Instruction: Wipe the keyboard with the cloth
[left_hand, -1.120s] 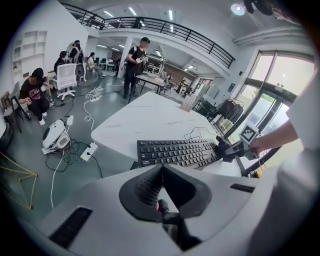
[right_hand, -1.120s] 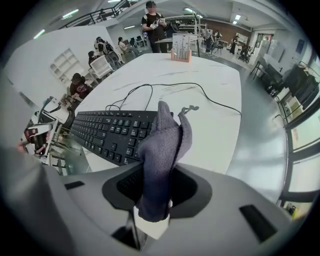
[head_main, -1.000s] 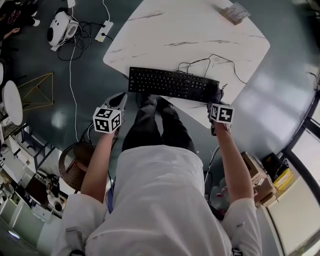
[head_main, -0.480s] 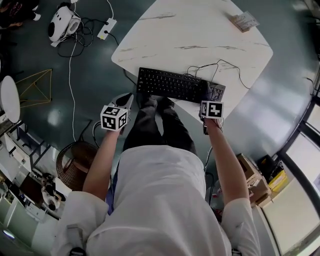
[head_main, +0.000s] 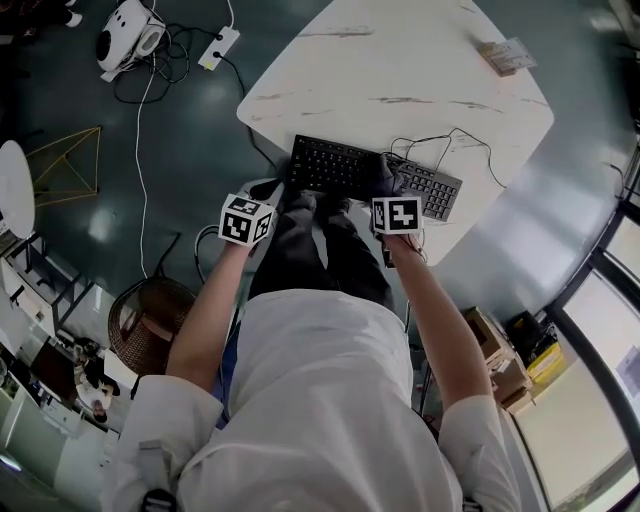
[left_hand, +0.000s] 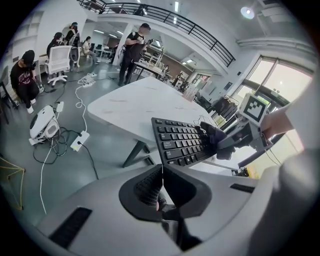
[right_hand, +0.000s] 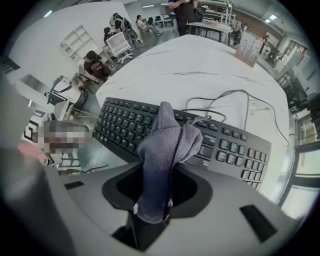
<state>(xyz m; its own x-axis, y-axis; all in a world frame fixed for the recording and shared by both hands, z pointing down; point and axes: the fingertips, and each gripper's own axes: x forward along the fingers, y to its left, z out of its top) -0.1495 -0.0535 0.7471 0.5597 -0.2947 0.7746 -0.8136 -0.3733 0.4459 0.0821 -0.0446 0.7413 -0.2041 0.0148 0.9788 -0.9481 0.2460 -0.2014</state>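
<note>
The keyboard (head_main: 330, 166) is black and lies slanted, right at the near edge of the white table (head_main: 400, 60). Its thin cable (head_main: 462, 135) curls on the table behind it.

The cloth (right_hand: 167, 145) is grey and bunched up. Its top end lies on the keys near the middle of the keyboard, and it seems to touch them. The right gripper (right_hand: 169, 175) pinches the bottom end of the cloth tight between its jaws.

The step now looks like the wiping itself, with more keys left to wipe on both sides of the cloth. To do it well, I think the cloth should slide along the rows of keys with a soft push, not a hard one. A hard push could shove the keyboard off the edge, because it sits so close to it. The pinch should be firm so the cloth does not slip out. The cloth should go away from the cable so it does not catch.

The right arm (head_main: 430, 310) reaches far forward and the gripper tips down at the keys. The left arm (head_main: 205, 310) reaches forward too, but not as far. The left gripper (left_hand: 161, 182) hangs off the table, near the left end of the keyboard and not touching it. Its jaws are pressed together with nothing in them. It could hold the keyboard steady.
</note>
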